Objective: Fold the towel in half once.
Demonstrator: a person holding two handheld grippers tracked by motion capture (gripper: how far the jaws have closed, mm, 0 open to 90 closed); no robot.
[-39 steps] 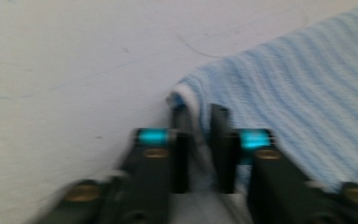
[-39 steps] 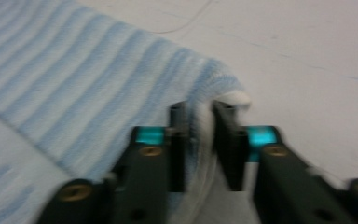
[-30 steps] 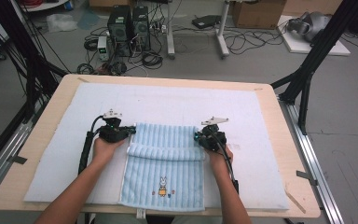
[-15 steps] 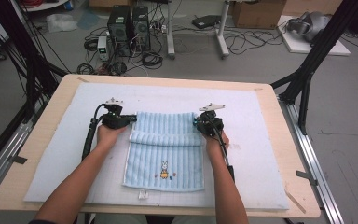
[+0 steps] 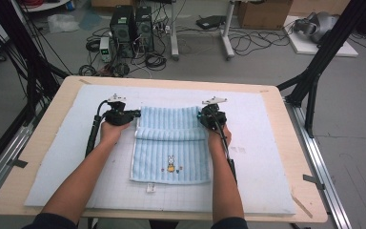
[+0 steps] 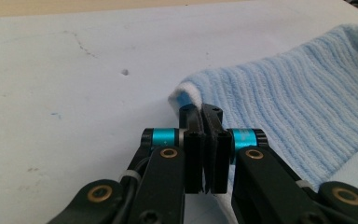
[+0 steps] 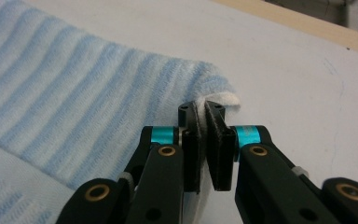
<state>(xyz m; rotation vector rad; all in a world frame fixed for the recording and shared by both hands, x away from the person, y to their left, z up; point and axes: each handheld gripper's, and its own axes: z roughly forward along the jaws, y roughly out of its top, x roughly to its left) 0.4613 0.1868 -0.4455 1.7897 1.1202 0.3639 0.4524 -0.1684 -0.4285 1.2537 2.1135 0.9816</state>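
Note:
A light blue striped towel (image 5: 171, 148) with a small rabbit motif lies on the white mat (image 5: 52, 167), its far part folded over toward me. My left gripper (image 5: 136, 113) is shut on the towel's far left corner (image 6: 184, 95), and my right gripper (image 5: 201, 116) is shut on the far right corner (image 7: 221, 98). In both gripper views the jaws pinch the white hem of the towel (image 7: 74, 107) between their pads. Both hands hold the folded edge just above the mat.
The mat covers a wooden table (image 5: 295, 143) with a black frame (image 5: 314, 76) at its sides. On the floor beyond lie computer cases (image 5: 131, 24), cables and a cardboard box (image 5: 262, 12). A small white tag (image 5: 150, 189) sits near the towel's front edge.
Both grippers have carried the towel's corners away from me, toward the table's far side. The towel lies stretched out longer and the folded strip at its far end has narrowed.

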